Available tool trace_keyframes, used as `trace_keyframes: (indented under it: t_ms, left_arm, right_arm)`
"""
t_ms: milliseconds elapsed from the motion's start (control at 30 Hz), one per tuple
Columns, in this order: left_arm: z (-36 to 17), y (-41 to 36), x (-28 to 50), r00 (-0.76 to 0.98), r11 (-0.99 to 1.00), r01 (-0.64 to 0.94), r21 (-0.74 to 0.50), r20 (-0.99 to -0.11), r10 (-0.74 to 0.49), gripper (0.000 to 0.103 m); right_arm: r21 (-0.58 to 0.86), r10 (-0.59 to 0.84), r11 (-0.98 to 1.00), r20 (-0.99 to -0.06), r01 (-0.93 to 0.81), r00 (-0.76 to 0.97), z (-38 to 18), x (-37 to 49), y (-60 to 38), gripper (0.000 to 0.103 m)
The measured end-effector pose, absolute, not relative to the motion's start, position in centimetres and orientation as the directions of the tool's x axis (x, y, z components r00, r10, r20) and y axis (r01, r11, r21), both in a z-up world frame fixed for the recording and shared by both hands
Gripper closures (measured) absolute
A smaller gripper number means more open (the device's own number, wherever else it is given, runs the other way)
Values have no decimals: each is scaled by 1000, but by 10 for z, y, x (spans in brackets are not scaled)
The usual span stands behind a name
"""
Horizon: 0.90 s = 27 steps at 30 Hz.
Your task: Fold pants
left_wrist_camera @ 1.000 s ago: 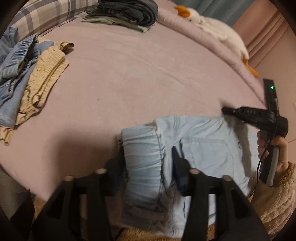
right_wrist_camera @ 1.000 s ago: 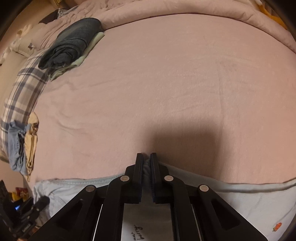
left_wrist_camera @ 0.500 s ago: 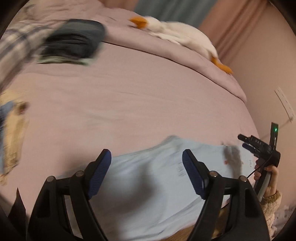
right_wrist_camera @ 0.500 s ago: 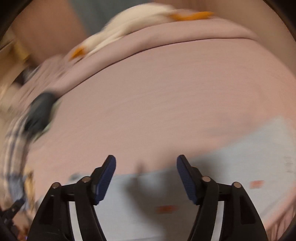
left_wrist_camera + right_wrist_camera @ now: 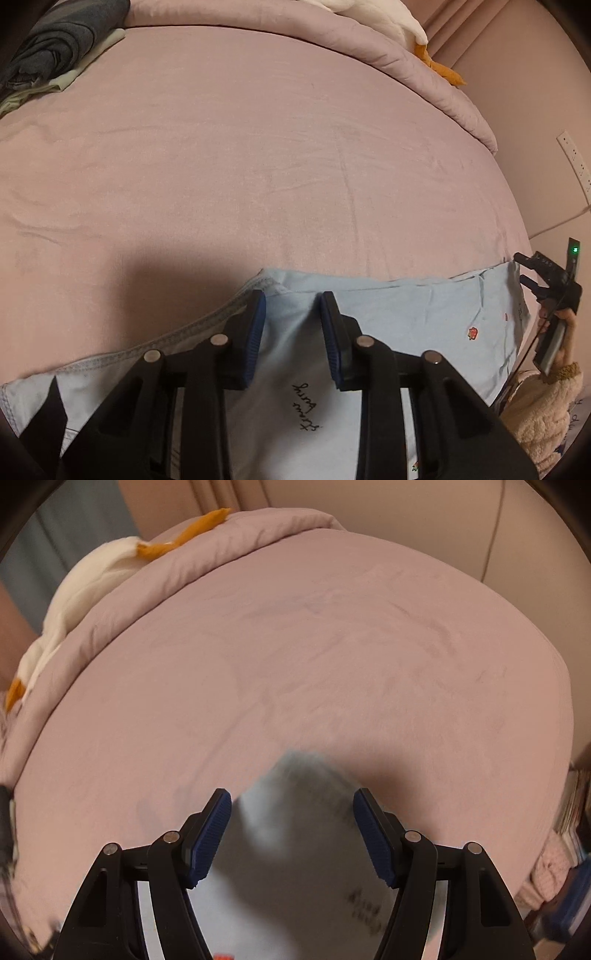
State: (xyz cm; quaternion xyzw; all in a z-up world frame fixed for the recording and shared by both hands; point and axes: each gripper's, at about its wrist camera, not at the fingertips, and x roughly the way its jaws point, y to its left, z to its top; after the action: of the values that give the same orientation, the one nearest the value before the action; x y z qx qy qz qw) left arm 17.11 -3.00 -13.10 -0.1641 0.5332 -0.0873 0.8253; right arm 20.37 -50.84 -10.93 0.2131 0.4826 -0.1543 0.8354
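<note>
Light blue pants [image 5: 406, 321] with small red prints and black handwriting lie flat along the near edge of the pink bed [image 5: 258, 166]. My left gripper [image 5: 291, 306] points down at their upper edge, near a stitched hem. Its jaws are closing, with flat fabric in the gap and the blue pads not pressing on it. My right gripper [image 5: 291, 805] stands wide open over a blurred corner of the pants [image 5: 295, 830], holding nothing. It also shows at the pants' right end as the right gripper [image 5: 522, 268], held by a hand.
A stack of dark folded clothes [image 5: 55, 40] sits at the far left of the bed. A white plush goose [image 5: 388, 18] lies on the rolled pink duvet [image 5: 406, 62] at the back. A fleecy sleeve [image 5: 535, 424] is at the right, by the wall with a socket strip [image 5: 572, 155].
My left gripper moved right from the gathered waistband to the flat leg fabric, widened, then narrowed. My right gripper let go of the fabric edge, opened wide and swung to the pants' far corner.
</note>
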Motion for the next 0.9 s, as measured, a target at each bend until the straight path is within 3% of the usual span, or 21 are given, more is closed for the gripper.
trace_keyframes:
  t_ms: [33, 67, 100, 233, 500, 633, 667, 767, 900]
  left_arm:
    - [-131, -28, 172, 414, 930, -31, -366, -852, -321, 74]
    - [-131, -27, 173, 414, 929, -32, -368, -851, -323, 74]
    - [-133, -25, 171, 414, 928, -34, -370, -851, -324, 73]
    - [-133, -30, 171, 414, 927, -36, -373, -850, -326, 73]
    - [-135, -39, 171, 443, 948, -29, -316, -854, -271, 73]
    - [-119, -37, 158, 439, 942, -23, -334, -850, -291, 72]
    - [-110, -37, 151, 453, 934, -9, -357, -834, -314, 71]
    - [-91, -39, 123, 478, 911, 36, -411, -794, -377, 63]
    - [-90, -50, 86, 434, 887, 94, -451, -784, -445, 62]
  right_arm:
    - [188, -65, 871, -871, 454, 486, -112, 208, -499, 35]
    - [178, -74, 875, -870, 450, 488, -112, 211, -500, 48]
    - [170, -79, 877, -871, 449, 484, -115, 213, -499, 80]
    - [135, -162, 876, -823, 463, 545, -101, 205, -498, 89]
    - [155, -112, 878, -854, 452, 509, -131, 217, -511, 90]
    - [187, -76, 882, -849, 432, 523, -107, 200, -511, 86]
    - [209, -65, 879, -838, 428, 542, -100, 190, -513, 81]
    - [247, -53, 862, -825, 443, 563, -84, 147, -523, 44]
    - [275, -31, 851, -824, 448, 565, -81, 103, -536, 43]
